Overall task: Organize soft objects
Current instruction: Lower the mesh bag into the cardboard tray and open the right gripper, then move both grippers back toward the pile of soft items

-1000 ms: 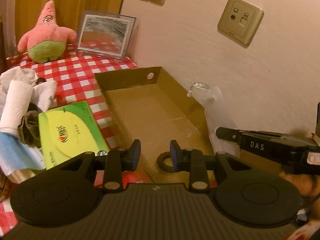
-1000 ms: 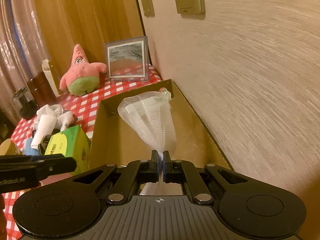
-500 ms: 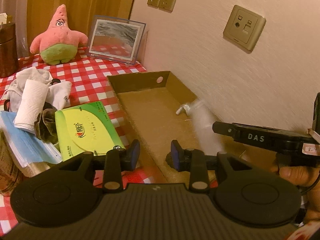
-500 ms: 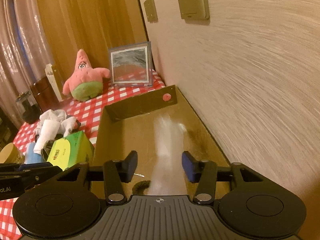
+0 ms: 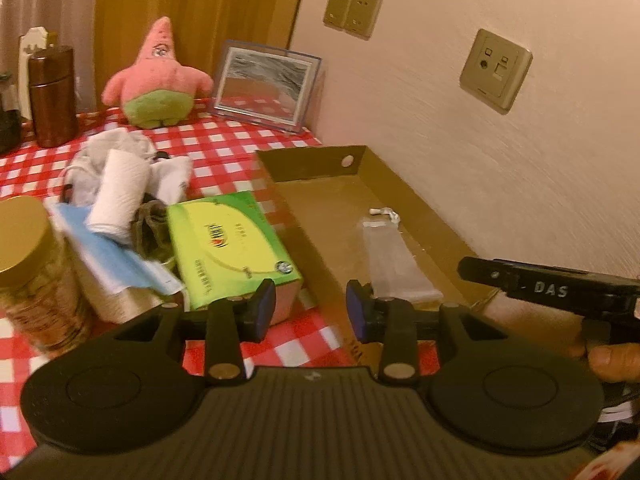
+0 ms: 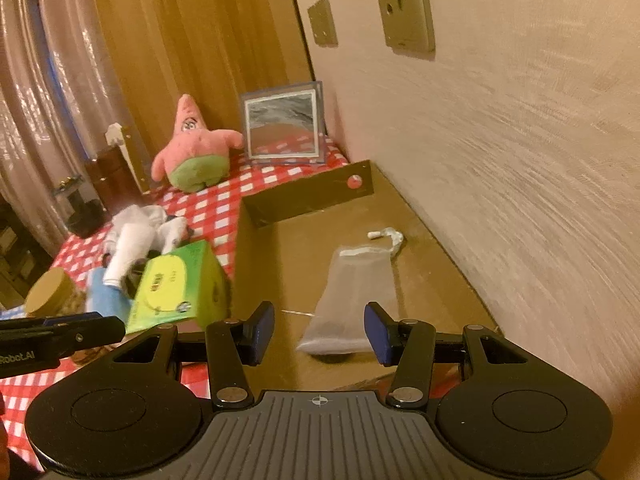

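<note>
A white mesh pouch (image 6: pixel 354 300) lies flat inside the shallow cardboard box (image 6: pixel 308 200) by the wall; it also shows in the left wrist view (image 5: pixel 394 258). My right gripper (image 6: pixel 318 334) is open and empty just above the pouch's near end. My left gripper (image 5: pixel 310 312) is open and empty over the box's near left edge (image 5: pixel 308 224). A pile of soft things, with a white roll (image 5: pixel 116 196), white cloth (image 5: pixel 120 148), a blue mask (image 5: pixel 108 252) and a dark scrunchie (image 5: pixel 150 224), lies to the left. A pink star plush (image 5: pixel 158 80) sits at the back.
A green tissue box (image 5: pixel 228 248) stands between the pile and the cardboard box. A gold-lidded jar (image 5: pixel 28 264) is at the near left. A brown canister (image 5: pixel 52 96) and a framed picture (image 5: pixel 266 84) stand at the back. The wall runs along the right.
My right gripper opened and let the mesh pouch drop; it now lies flat in the box. Both grippers pulled back and up a little.
</note>
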Motion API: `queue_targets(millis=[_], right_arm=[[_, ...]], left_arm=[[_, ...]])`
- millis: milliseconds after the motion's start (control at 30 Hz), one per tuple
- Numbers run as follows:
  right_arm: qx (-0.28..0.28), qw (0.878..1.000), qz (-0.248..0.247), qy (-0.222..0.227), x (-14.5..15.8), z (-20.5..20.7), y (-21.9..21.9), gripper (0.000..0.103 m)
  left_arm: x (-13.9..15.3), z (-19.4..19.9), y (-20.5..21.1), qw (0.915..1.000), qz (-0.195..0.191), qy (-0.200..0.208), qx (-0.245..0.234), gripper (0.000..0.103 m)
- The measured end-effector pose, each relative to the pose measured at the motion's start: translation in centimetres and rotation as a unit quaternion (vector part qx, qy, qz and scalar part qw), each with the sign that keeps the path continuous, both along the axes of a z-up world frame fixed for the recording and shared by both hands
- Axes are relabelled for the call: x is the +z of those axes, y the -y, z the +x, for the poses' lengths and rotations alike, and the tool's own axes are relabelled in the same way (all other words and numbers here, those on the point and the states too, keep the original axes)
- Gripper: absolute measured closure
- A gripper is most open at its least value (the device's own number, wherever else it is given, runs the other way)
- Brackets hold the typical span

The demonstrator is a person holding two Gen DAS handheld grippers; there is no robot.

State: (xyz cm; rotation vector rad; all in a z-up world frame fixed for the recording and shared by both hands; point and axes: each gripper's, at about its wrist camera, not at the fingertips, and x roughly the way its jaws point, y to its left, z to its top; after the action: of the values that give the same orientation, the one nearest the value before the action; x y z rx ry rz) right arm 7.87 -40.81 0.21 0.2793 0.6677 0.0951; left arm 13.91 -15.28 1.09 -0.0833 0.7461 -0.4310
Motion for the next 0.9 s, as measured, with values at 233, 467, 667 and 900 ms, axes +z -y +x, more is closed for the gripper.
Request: queue_targets(millis=[233,467,667,900], right_arm=[[0.011,1.000,-0.003,0.011,1.8,-2.3,-1.9,0.053],[0.026,0.999,-0.006,0.019,3.1,-3.8,-4.3,0.053],[0.044,0.999,-0.011,0.028,4.2,-4.5,-6.7,0.053],[0.065,0.997,-0.018,0.034,5.1,-5.3,-9.0,0.053]], left_arm=[[1.1,-2.5,-3.0,0.9995,0.005,0.006,0.031,0.058],[2.1,-4.9,-6.6,0.9978,0.007,0.015,0.064,0.044],[2.9,-6.5,-9.7,0.9954,0.012,0.020,0.093,0.033],[3.8,-8.0,-12.6,0.9910,0.031,0.028,0.127,0.022]])
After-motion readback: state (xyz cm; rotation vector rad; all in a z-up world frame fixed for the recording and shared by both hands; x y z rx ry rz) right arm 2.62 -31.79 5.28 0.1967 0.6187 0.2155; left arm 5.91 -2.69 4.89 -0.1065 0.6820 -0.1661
